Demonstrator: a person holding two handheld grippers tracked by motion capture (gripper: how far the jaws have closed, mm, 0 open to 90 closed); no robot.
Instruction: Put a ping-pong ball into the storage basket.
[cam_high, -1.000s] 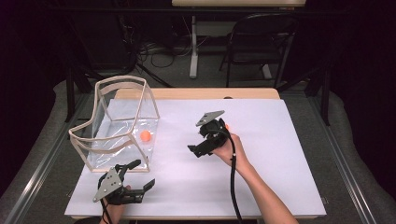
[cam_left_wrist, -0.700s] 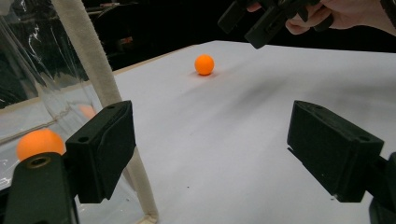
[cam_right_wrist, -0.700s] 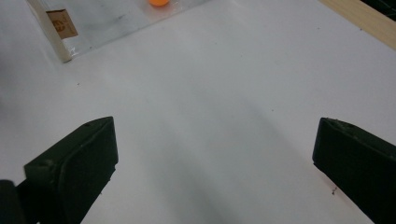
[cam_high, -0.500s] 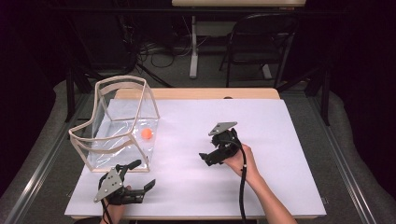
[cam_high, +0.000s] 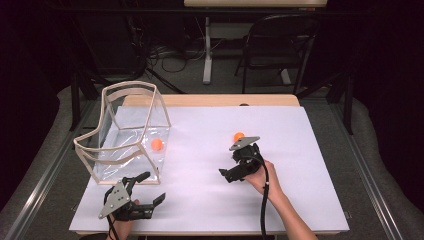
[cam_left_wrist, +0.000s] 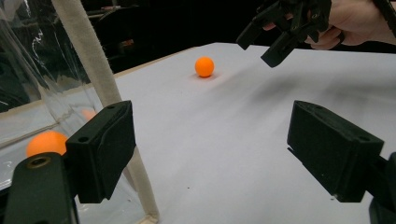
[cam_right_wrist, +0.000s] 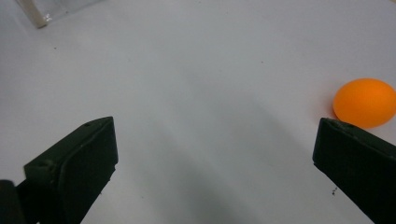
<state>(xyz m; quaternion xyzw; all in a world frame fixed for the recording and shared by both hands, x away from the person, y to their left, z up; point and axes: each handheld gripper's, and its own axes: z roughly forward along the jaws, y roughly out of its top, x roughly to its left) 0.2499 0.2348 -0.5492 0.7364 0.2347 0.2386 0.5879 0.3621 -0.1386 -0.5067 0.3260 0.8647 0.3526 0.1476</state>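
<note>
Right gripper (cam_high: 226, 175) sits out over the middle of the white table (cam_high: 310, 200), held in a hand (cam_high: 260, 175) that comes in from the near edge, and its jaws gape wide with nothing between them. Look along it in the right gripper view (cam_right_wrist: 212, 154): two black jaws spread far apart, bare white surface in the gap, and an orange ball (cam_right_wrist: 364, 103) lying just beyond the tip of one jaw, close to it but outside the gap. From above, that same ball (cam_high: 239, 136) rests on the table just behind the grey plate on top of the gripper, on the far side from the person.

Over to the left gripper (cam_high: 150, 189), down at the near edge of the table, just in front of the clear box (cam_high: 131, 131). Its jaws are wide open too, and empty. Its own view (cam_left_wrist: 210, 154) shows the pale frame post of the box (cam_left_wrist: 88, 60) rising right beside one jaw, the loose ball (cam_left_wrist: 204, 66) well off across the white surface, and the right gripper (cam_left_wrist: 275, 35) hanging above the table in the top corner, its two jaws apart.

Now the box itself: clear walls, a light frame round the rim, standing on the left part of the table. A second orange ball (cam_high: 157, 144) lies inside it, low against the wall that faces the middle of the table. Through the plastic, the left gripper view picks up that ball (cam_left_wrist: 45, 142) just beside its jaw.
</note>
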